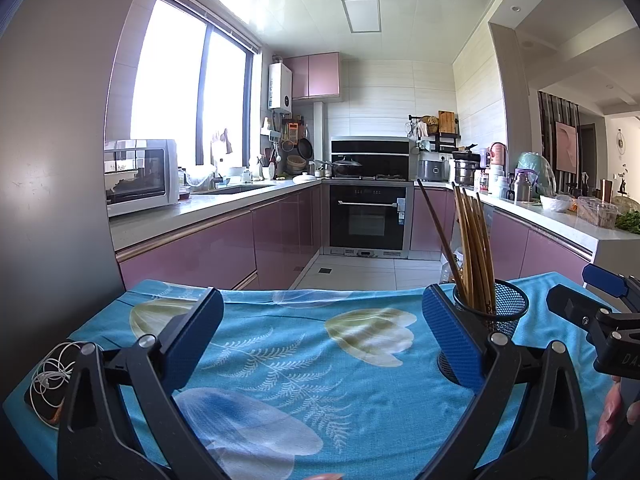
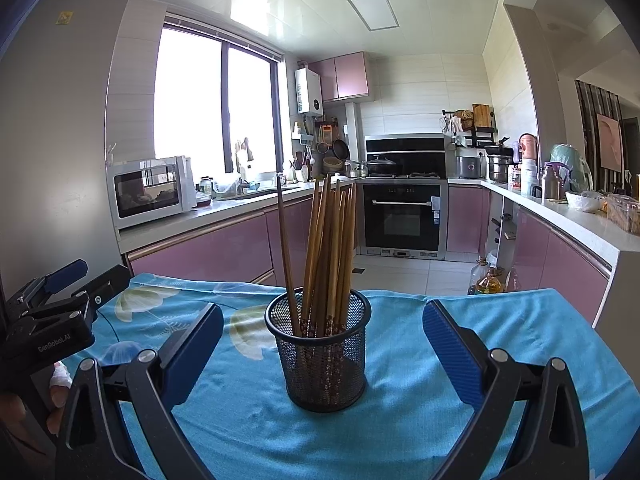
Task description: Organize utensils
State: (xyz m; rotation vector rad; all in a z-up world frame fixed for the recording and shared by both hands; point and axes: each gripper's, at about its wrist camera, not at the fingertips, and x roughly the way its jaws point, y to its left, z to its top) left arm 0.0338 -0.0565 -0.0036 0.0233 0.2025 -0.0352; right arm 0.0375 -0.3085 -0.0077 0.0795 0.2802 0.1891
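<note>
Black mesh holder (image 2: 320,354) at centre of right wrist frame, upright on blue floral cloth (image 2: 440,420), full of wooden chopsticks (image 2: 324,256); one stick leaning apart to the left. Right gripper (image 2: 322,354) spread wide, empty, pads flanking holder without touching. Left gripper (image 1: 320,336) likewise wide open, empty; holder at right of its frame.

Risks, judged: light holder, top-heavy load. Sideways nudge from a pad likely to tip it, spilling sticks. Loose cloth liable to slide underneath.

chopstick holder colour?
Black wire mesh holder, clearest in the right wrist view.
</note>
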